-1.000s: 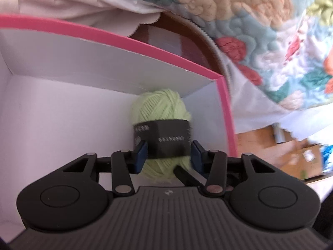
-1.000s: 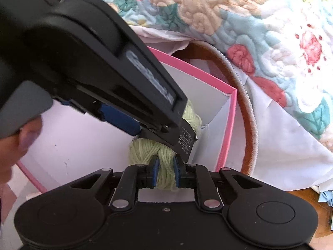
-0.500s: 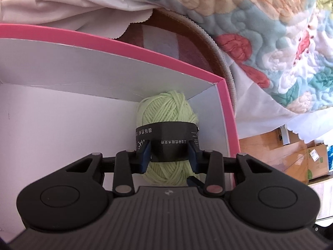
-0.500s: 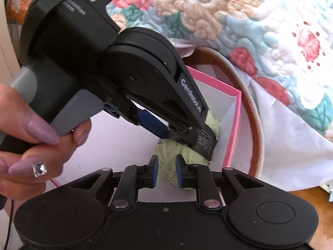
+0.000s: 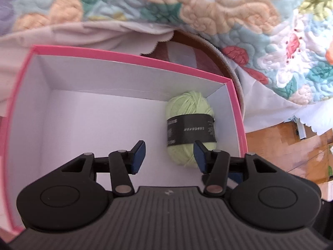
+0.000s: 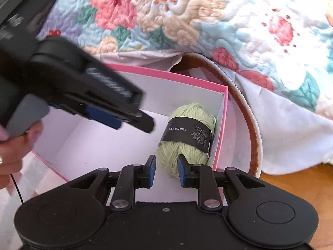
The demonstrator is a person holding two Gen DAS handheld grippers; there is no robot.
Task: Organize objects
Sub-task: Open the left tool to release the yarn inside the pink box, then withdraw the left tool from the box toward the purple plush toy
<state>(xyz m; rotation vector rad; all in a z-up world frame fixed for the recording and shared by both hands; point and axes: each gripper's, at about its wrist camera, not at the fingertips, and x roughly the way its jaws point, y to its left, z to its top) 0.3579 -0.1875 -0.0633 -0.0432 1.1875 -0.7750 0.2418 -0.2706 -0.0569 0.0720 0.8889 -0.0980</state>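
A light green yarn ball (image 5: 190, 125) with a black paper band lies on the white floor of a pink-rimmed box (image 5: 129, 59), in its far right corner. My left gripper (image 5: 169, 156) hovers above the box just short of the ball, its jaws opening, and the blue pads touch nothing. The right wrist view shows the same yarn ball (image 6: 187, 137) and the left gripper (image 6: 145, 123) raised to its left, held by a hand (image 6: 12, 145). My right gripper (image 6: 166, 170) is near the ball's close end, its jaws opening slightly, with the pads clear of the yarn.
A floral quilt (image 5: 229, 10) and a white sheet (image 6: 281, 129) hang behind and to the right of the box. A round brown rim with white trim (image 6: 255, 137) curves past the box's right wall. Wooden floor (image 5: 276, 137) and cardboard boxes (image 5: 312, 162) lie at the right.
The left gripper let go of the yarn ball, opened and pulled back upward. The right gripper released the strands it pinched and drew back. The ball stays in the box corner.
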